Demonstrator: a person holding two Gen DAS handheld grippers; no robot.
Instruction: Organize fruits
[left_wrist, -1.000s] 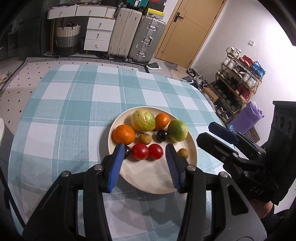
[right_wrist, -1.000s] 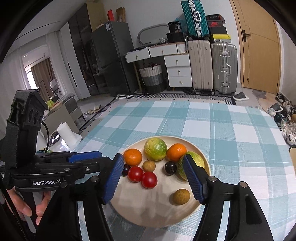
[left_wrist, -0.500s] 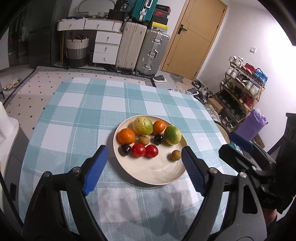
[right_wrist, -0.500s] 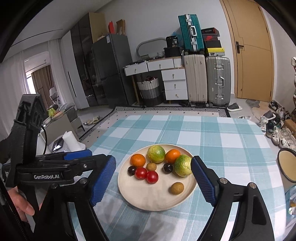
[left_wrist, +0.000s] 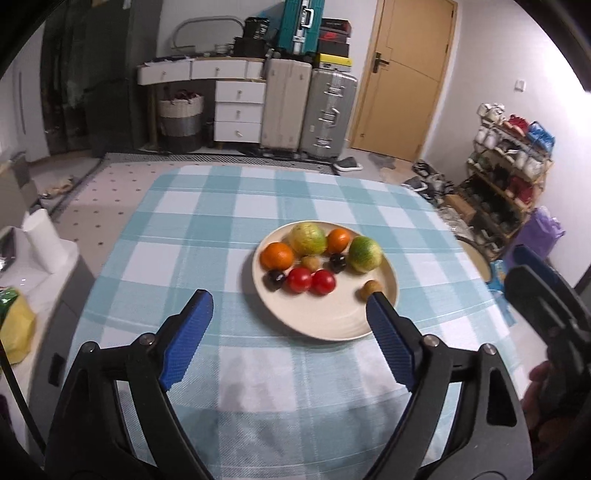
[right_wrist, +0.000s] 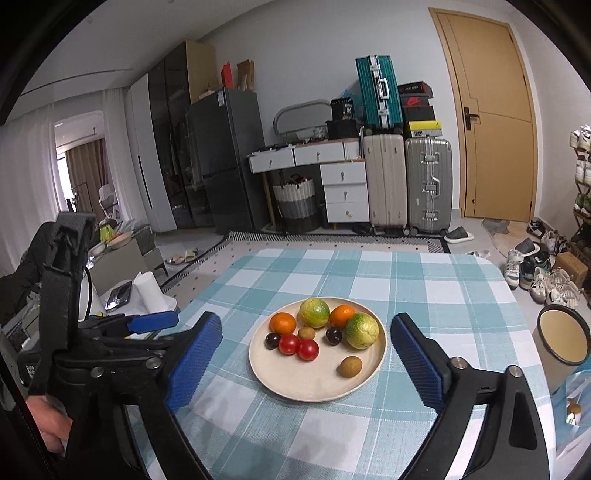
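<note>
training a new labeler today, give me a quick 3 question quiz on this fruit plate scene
1. True or false: the left gripper holds a tomato.
2. How many red tomatoes lie on the plate?
3. The small brown fruit lying apart from the rest is: A) touching an orange, B) alone near the plate's front edge, C) on the tablecloth.

Key: 1 false, its jaws are open and empty, as are those of the right gripper; 2 two; 3 B.
</note>
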